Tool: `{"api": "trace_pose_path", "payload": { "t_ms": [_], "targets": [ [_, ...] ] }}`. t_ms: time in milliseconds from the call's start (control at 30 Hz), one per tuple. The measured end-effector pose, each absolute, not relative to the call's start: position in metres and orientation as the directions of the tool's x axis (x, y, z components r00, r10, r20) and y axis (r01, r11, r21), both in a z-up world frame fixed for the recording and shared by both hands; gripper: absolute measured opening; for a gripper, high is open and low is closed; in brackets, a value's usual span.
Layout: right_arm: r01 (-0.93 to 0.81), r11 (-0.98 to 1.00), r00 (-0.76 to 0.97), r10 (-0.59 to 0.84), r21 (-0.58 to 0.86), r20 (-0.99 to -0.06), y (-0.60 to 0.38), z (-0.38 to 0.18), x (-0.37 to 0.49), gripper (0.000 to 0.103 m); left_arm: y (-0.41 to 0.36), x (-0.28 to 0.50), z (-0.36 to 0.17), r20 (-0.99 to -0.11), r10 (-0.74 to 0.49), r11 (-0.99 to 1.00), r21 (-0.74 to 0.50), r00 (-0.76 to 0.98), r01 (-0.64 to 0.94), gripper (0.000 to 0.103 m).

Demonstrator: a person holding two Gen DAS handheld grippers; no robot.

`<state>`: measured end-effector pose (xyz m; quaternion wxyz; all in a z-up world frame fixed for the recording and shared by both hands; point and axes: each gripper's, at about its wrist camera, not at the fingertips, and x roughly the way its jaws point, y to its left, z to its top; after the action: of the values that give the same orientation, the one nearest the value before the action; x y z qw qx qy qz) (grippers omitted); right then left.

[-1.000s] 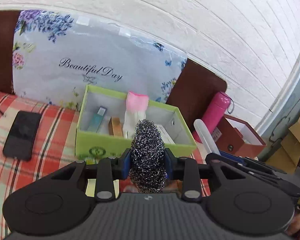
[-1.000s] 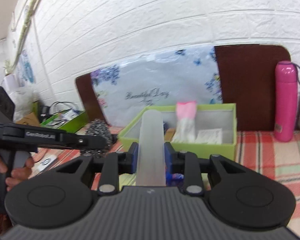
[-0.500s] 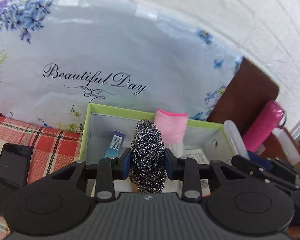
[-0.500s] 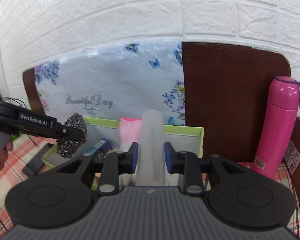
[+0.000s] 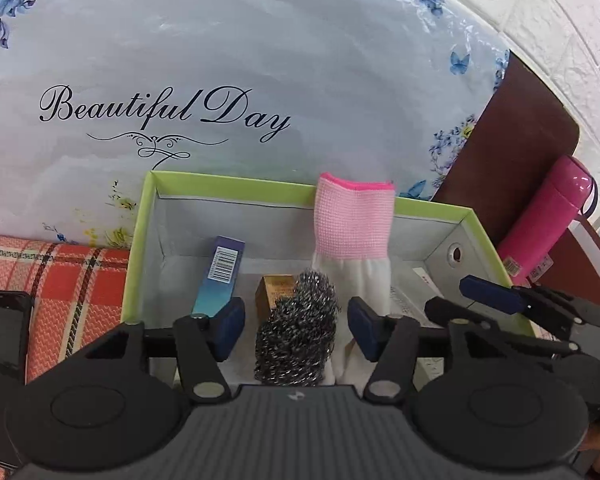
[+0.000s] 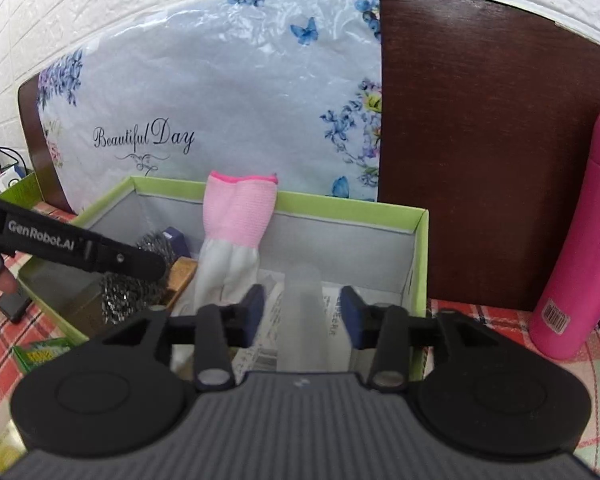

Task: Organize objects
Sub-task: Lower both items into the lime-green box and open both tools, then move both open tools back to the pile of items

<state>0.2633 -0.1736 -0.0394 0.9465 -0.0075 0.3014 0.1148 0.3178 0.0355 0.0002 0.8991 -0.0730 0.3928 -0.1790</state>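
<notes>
Steel wool: the scouring ball point(image 5: 296, 330) sits low centre of the left wrist view, between the pads of the left tool point(image 5: 296, 330), with a gap on each side. The jaws are opening and no longer press it. It appears to rest inside the green box point(image 5: 140, 240), against a small brown carton point(image 5: 274, 292).

Right wrist view, same stage: the translucent tube point(image 6: 302, 312) stands between the pads of the right tool point(image 6: 302, 312), clear of both. These jaws are opening too, over the papers at the right end of the box.

Mid frame: a blue carton point(image 5: 222, 276) leans at the left, and a pink-cuffed glove point(image 5: 354, 220) hangs over the back wall. Behind the box are a floral "Beautiful Day" bag point(image 5: 260, 80) and, at far right, a pink flask point(image 5: 544, 216).

Doing it well, in my judgement: let both pairs of pads open fully before retreating, then draw each tool straight back along its own line so that neither pad drags its item out. The two tools are close; stagger the exits.

Versus half a second ago: both items were clamped tight and higher in frame, above the box; now the pads have parted and the box fills more of each view.
</notes>
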Motion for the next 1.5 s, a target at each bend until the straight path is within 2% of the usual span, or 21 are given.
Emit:
{"api": "trace_pose_path", "payload": {
  "t_ms": [67, 233, 433, 633, 1033, 1333, 1500],
  "targets": [
    [-0.219, 0.974, 0.804, 0.212, 0.054, -0.555, -0.177, -0.033, 0.256, 0.06, 0.034, 0.315, 0.003, -0.673, -0.37, 0.929, -0.275, 0.64, 0.248, 0.065],
    [-0.182, 0.981, 0.85, 0.189, 0.063, -0.492, -0.189, -0.011, 0.232, 0.088, 0.038, 0.285, 0.025, -0.621, -0.295, 0.954, -0.231, 0.726, 0.191, 0.073],
    [-0.164, 0.982, 0.875, 0.187, 0.089, -0.446, -0.197, 0.009, 0.193, 0.102, 0.033, 0.243, 0.046, -0.609, -0.198, 0.979, -0.162, 0.768, 0.124, 0.077],
    [-0.167, 0.978, 0.872, 0.207, 0.127, -0.444, -0.197, 0.013, 0.15, 0.103, 0.018, 0.192, 0.049, -0.586, -0.192, 0.981, -0.114, 0.788, 0.154, 0.077],
    [-0.138, 0.976, 0.864, 0.201, 0.166, -0.461, -0.201, -0.001, 0.066, 0.103, 0.031, 0.117, 0.034, -0.582, -0.264, 0.963, -0.198, 0.769, 0.18, 0.077],
    [-0.144, 0.985, 0.837, 0.173, 0.096, -0.519, -0.189, -0.036, 0.017, 0.103, 0.046, 0.079, 0.0, -0.614, -0.287, 0.95, -0.28, 0.735, 0.136, 0.077],
    [-0.208, 0.978, 0.824, 0.175, -0.002, -0.539, -0.167, -0.055, -0.009, 0.103, 0.047, 0.065, -0.015, -0.627, -0.317, 0.94, -0.305, 0.712, 0.15, 0.077]
  ]
}}
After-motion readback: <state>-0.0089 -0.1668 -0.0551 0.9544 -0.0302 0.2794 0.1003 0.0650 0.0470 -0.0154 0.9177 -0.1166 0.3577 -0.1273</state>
